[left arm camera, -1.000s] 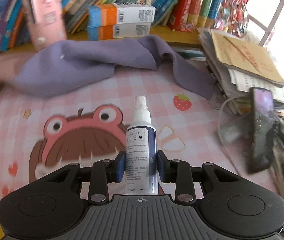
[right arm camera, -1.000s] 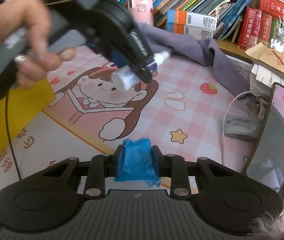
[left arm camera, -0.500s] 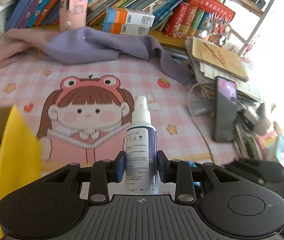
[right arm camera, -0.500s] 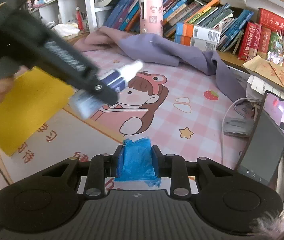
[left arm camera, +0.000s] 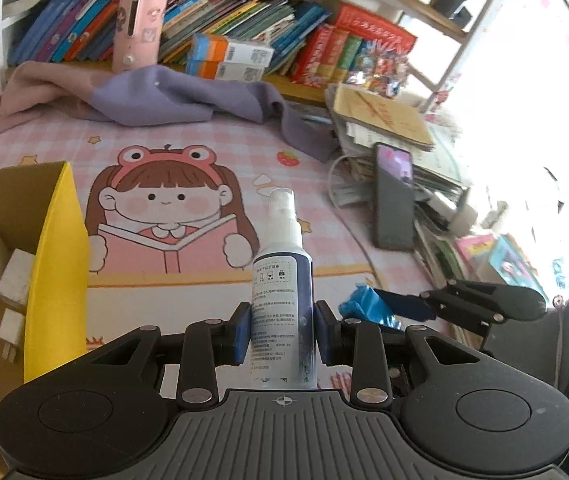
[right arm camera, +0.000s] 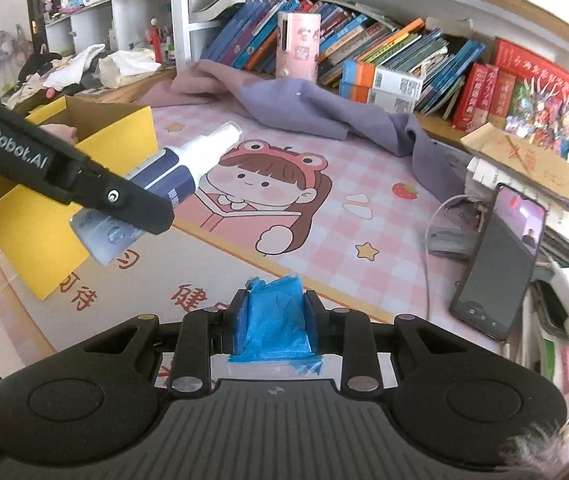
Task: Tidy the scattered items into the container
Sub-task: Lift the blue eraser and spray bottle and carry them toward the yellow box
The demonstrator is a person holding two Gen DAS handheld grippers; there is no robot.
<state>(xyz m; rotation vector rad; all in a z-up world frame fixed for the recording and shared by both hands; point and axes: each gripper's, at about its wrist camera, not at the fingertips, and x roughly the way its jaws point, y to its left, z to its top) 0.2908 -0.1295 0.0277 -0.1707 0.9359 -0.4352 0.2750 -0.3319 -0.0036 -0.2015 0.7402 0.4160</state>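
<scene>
Landmark: yellow cardboard box (left arm camera: 54, 264), open-topped, at the near left corner of the pink cartoon desk mat (left arm camera: 172, 208).

- Left gripper (left arm camera: 283, 330): both pads pinching 1 spray bottle (left arm camera: 282, 280), white and navy, nozzle pointing away from the camera. From the right wrist view the bottle (right arm camera: 176, 172) hangs in the air just to the right of the box, apart from it.
- Right gripper (right arm camera: 274, 326): pads pressed onto 1 crumpled blue plastic wad (right arm camera: 276, 316), held above the mat's near edge, well right of the box.
- Inside the box: several white blocks (left arm camera: 14, 278), 1 with plug prongs.
- Purple cloth (right arm camera: 324, 112): draped beyond the box along the bookshelf.
- Phone (right arm camera: 498, 260): propped upright, far right of the box.
</scene>
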